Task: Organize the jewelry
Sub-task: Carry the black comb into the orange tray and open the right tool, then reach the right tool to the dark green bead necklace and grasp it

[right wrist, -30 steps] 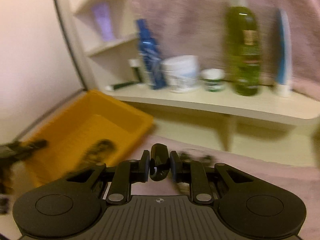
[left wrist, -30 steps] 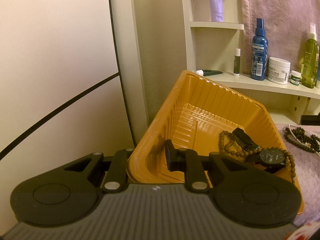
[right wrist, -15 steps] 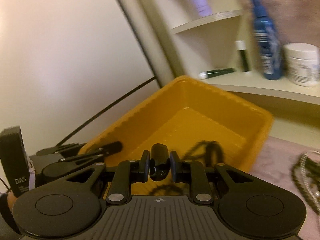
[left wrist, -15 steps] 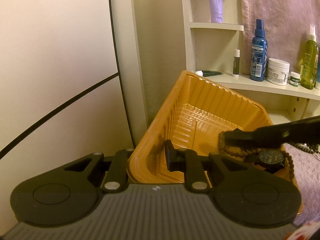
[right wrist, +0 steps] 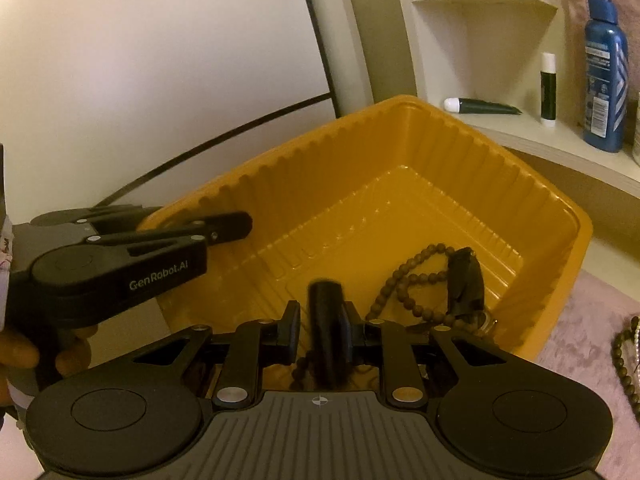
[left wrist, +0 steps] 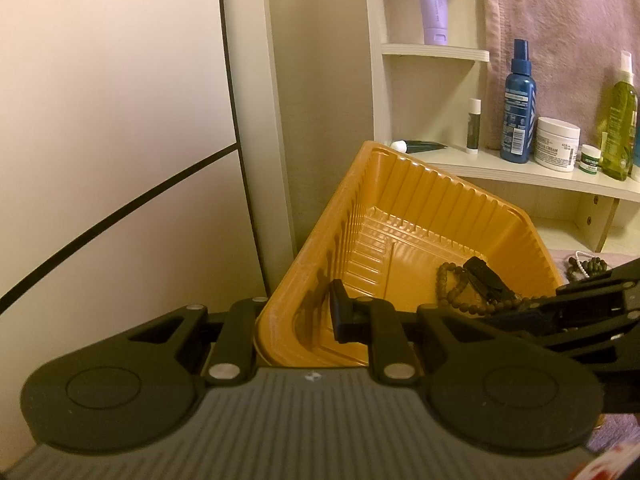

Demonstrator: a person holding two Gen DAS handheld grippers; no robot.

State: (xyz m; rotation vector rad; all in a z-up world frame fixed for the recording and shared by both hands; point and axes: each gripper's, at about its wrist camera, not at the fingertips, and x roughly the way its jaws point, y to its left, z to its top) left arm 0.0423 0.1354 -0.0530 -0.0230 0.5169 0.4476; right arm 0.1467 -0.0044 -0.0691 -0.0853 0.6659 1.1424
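A yellow ribbed tray (left wrist: 400, 184) is tilted up; it also shows in the right wrist view (right wrist: 400, 152). My left gripper (left wrist: 296, 316) is shut on the tray's near rim, one finger inside and one outside. Inside lie a brown bead bracelet (right wrist: 404, 280) and a black watch (right wrist: 464, 276), also seen in the left wrist view (left wrist: 486, 280). My right gripper (right wrist: 320, 320) is over the tray, and a black strap-like piece (right wrist: 326, 320) stands between its spread fingers, blurred; a gap shows on the left side.
A shelf (left wrist: 520, 170) behind the tray holds a blue spray bottle (left wrist: 518, 116), a white jar (left wrist: 556, 144) and a green bottle (left wrist: 618, 124). More bead strings (right wrist: 628, 356) lie on the pink cloth at right.
My right gripper has swung left and come over the tray with the black piece, and its fingers have spread apart. My left gripper has held the tray rim still.
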